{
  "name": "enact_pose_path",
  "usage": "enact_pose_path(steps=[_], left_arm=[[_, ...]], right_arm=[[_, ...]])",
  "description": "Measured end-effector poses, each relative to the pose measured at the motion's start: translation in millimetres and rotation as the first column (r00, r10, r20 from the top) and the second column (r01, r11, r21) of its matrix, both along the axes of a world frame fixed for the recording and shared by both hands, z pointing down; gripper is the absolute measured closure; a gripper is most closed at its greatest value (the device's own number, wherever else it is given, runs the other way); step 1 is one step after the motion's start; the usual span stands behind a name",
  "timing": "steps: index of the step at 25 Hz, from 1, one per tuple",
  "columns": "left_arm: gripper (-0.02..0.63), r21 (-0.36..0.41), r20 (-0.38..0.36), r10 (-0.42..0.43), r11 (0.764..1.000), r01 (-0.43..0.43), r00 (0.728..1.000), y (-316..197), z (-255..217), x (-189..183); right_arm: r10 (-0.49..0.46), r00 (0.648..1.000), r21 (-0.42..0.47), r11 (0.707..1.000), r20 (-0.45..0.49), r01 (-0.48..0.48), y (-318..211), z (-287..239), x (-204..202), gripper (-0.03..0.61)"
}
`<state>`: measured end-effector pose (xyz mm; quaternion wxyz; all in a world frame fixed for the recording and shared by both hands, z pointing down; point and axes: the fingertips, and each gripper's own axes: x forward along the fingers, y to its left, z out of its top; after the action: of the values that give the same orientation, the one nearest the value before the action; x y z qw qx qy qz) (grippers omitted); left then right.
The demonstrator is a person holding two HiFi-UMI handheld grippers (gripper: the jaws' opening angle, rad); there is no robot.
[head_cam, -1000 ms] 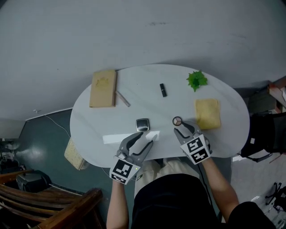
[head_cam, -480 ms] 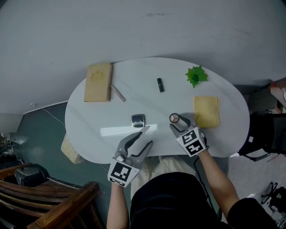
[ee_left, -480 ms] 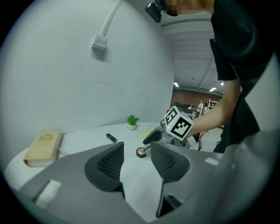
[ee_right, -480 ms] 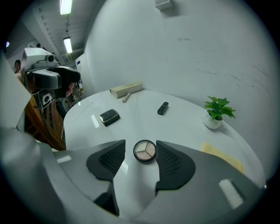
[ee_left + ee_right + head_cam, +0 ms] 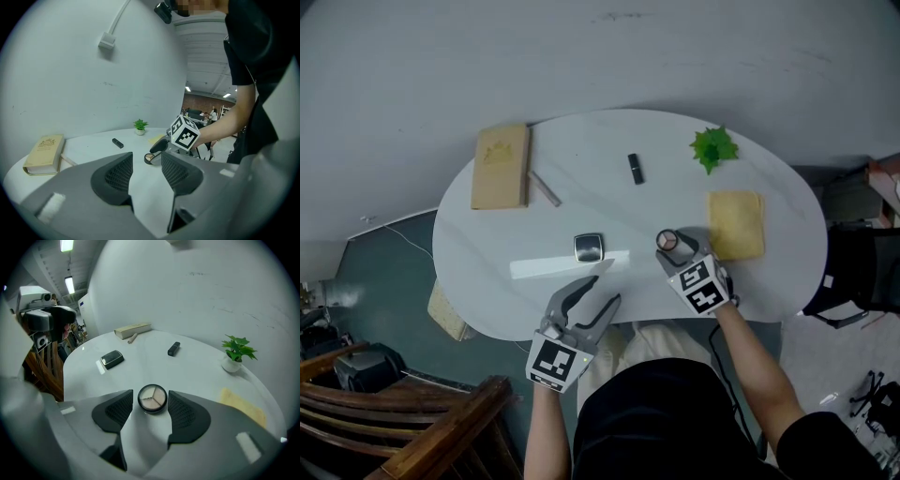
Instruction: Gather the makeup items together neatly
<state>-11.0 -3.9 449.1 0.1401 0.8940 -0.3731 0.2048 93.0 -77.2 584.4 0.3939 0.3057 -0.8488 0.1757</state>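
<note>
A round compact (image 5: 667, 241) with three powder shades lies on the white table (image 5: 487, 262) between the jaws of my right gripper (image 5: 675, 251). In the right gripper view the jaws have just been opening and stand a little off each side of the compact (image 5: 152, 397). A black square compact (image 5: 589, 247) lies left of it, a black lipstick tube (image 5: 635, 168) farther back, and a thin pencil (image 5: 545, 188) beside the book. My left gripper (image 5: 602, 289) hovers open and empty at the near edge.
A tan book (image 5: 500, 166) lies at the back left. A small green plant (image 5: 712, 147) stands at the back right, and a yellow cloth (image 5: 736, 224) lies just right of my right gripper. A wooden chair (image 5: 394, 412) stands left of the person.
My right gripper has come down with the round compact onto the table and its jaws have spread apart. The left gripper has stayed where it was.
</note>
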Motion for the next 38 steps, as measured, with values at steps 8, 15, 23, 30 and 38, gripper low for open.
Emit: enact_pose_path(steps=[8,15,23,30,38], left_arm=[[0.428,-0.006,-0.003,0.010,1.000,-0.010,1.000,1.8,3.8,3.0],[0.428,-0.011,0.003,0.003,1.000,-0.003,1.000,4.7,6.5,-1.2],[0.428,-0.010,0.002,-0.004,1.000,0.004,1.000,8.3,7.3,-3.5],[0.428,-0.010,0.000,-0.009,1.000,0.009,1.000,10.5,7.5,-7.9],[0.428,-0.005,-0.003,-0.033,0.999,0.033,0.999,11.2,6.1,-19.2]], right_arm=[[-0.006,1.000,-0.005,1.000,-0.019,0.006,-2.8,10.4,-0.2,0.360],[-0.008,0.999,0.000,1.000,-0.040,0.008,-2.8,13.5,2.4,0.360],[-0.029,0.998,-0.005,1.000,-0.049,0.029,-0.3,15.1,2.3,0.362],[-0.054,0.998,0.009,0.998,-0.030,0.054,3.9,8.3,-10.1,0.362],[-0.101,0.995,0.009,0.995,-0.009,0.101,11.2,4.5,-39.0,0.362]])
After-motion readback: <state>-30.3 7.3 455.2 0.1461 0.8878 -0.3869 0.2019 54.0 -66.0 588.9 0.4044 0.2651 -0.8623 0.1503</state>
